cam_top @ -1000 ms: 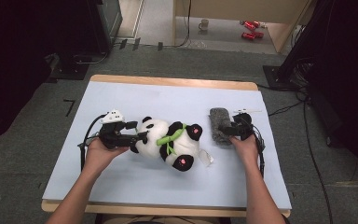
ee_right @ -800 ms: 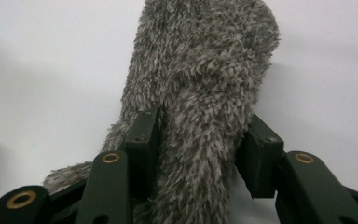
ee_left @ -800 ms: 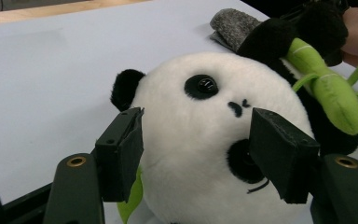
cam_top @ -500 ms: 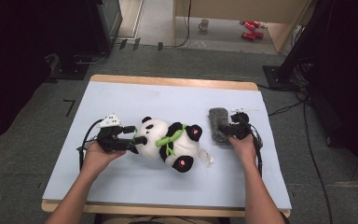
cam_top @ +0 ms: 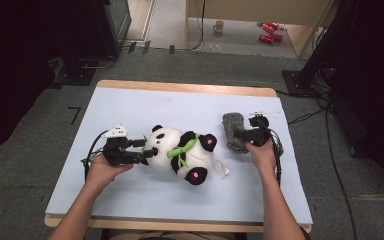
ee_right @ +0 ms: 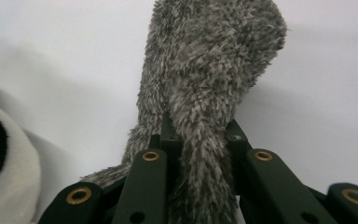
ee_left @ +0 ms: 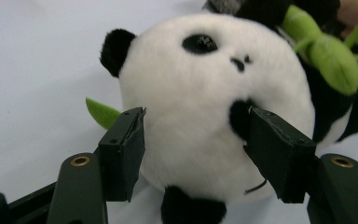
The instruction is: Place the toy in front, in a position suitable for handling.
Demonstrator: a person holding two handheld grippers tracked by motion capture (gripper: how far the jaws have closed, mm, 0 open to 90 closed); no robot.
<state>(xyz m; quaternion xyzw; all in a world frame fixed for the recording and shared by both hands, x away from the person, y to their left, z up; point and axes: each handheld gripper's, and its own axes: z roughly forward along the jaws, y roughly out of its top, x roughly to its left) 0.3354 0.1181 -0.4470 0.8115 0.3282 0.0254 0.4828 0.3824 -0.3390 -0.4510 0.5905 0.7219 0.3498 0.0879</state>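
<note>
While the left gripper is clamping the panda's head mid-table, the right gripper has just been closing — it's now pinching the fuzzy grey sock lying right of the panda, so it's probably getting ready to lift it.

1. Rectangular wooden-edged table with pale blue top.
2. Black-and-white plush panda with green scarf lies at the surface's centre, head toward the left edge.
3. Grey fuzzy fabric piece lies toward the right edge, apart from the panda.
</note>
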